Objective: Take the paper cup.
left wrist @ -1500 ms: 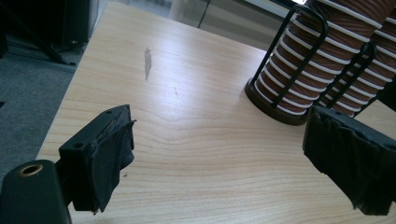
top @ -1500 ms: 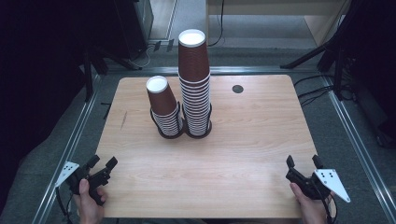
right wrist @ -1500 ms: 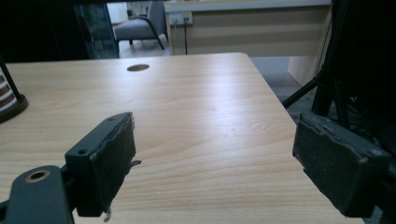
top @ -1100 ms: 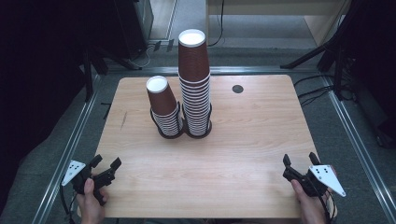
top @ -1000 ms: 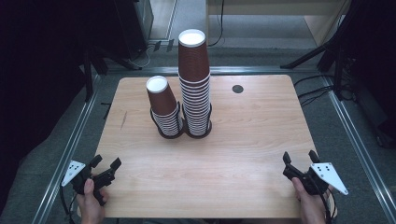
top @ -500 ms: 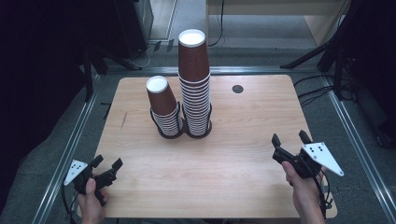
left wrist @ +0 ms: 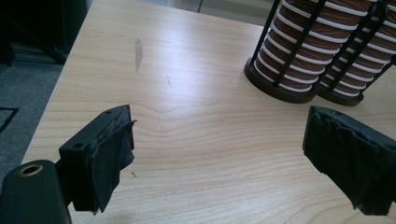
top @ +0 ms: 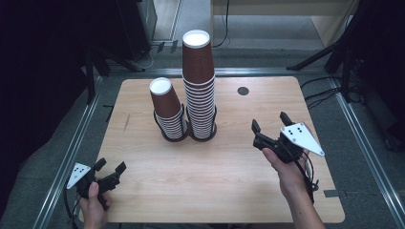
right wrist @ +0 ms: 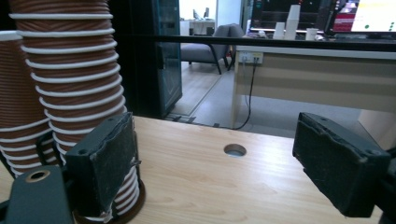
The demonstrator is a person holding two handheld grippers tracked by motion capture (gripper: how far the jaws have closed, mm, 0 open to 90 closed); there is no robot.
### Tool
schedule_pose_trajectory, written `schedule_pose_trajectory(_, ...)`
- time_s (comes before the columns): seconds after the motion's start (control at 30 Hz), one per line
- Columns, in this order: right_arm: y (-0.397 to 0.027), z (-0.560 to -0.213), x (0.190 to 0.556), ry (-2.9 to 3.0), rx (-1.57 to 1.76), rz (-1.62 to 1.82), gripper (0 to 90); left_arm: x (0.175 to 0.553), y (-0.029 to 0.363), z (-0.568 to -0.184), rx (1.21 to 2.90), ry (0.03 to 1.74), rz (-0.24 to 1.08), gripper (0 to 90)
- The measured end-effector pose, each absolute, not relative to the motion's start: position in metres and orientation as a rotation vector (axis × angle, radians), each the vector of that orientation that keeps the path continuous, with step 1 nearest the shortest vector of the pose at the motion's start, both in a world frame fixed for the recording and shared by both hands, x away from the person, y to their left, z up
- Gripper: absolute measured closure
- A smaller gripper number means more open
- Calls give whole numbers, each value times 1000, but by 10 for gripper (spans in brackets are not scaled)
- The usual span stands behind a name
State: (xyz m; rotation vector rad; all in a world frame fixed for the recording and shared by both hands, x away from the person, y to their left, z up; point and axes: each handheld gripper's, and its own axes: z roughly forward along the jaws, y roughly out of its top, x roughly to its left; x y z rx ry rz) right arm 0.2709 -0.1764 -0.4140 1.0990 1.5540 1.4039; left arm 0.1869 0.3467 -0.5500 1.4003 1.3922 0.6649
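Tall stack (top: 199, 86) of brown paper cups stands upright in a black wire holder at mid-table (top: 219, 191); short stack (top: 167, 110) stands just beside it, on its left, holders touching. Right gripper (top: 270, 128) hangs above the table to the right of the tall stack — jaws apart, nothing between them. Left gripper (top: 111, 167) sits well nearer the person than the tall stack, at the table's near left corner — jaws apart, empty.

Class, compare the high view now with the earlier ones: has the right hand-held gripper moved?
Yes. The right hand-held gripper has left the table's near right corner and gone forward and inward, toward the taller cup stack, jaws apart and empty.
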Motion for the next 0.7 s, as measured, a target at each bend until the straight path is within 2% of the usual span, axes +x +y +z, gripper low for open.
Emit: schedule_pose_trajectory(0.7, -115, -378, 305, 1625, 1013, 1462, 133, 187, 345, -550, 1417, 1381, 665, 91)
